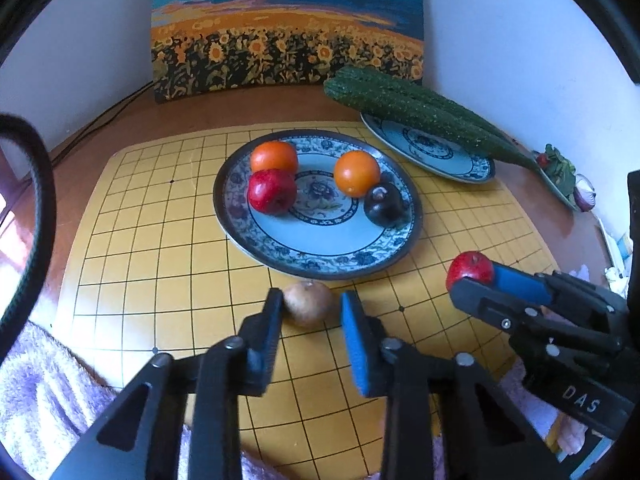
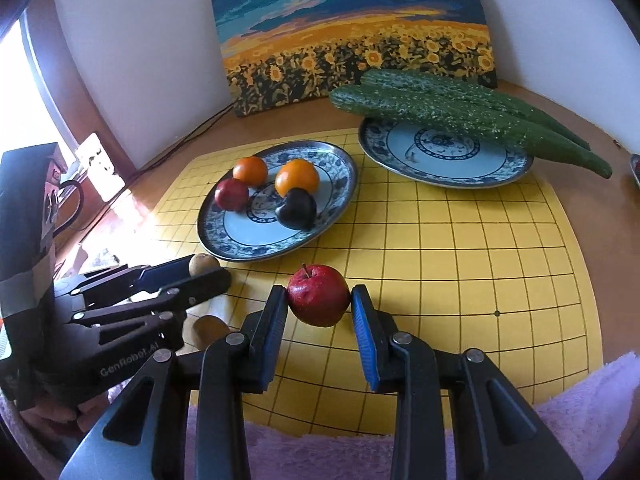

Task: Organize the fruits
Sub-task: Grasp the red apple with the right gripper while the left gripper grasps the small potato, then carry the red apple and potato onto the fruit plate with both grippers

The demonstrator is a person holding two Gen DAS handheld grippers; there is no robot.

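Left gripper [image 1: 310,306]: jaws nearly as closed as they get, the left pad touching a brown pear [image 1: 309,303]; a thin gap shows at the right pad, so a firm grip cannot be told.
Right gripper [image 2: 319,300]: clamped on a red apple [image 2: 319,295], both pads pressing its sides.
Fruit plate [image 1: 340,258]: on the yellow grid mat [image 1: 160,280], at 12 o'clock from the pear; holds two oranges [image 1: 356,173], a red apple and a dark plum [image 1: 383,205].
Second plate [image 2: 452,168]: at 2 o'clock from the fruit plate; carries two cucumbers [image 2: 460,112].
Painting [image 2: 352,32]: at 12 o'clock, against the wall.
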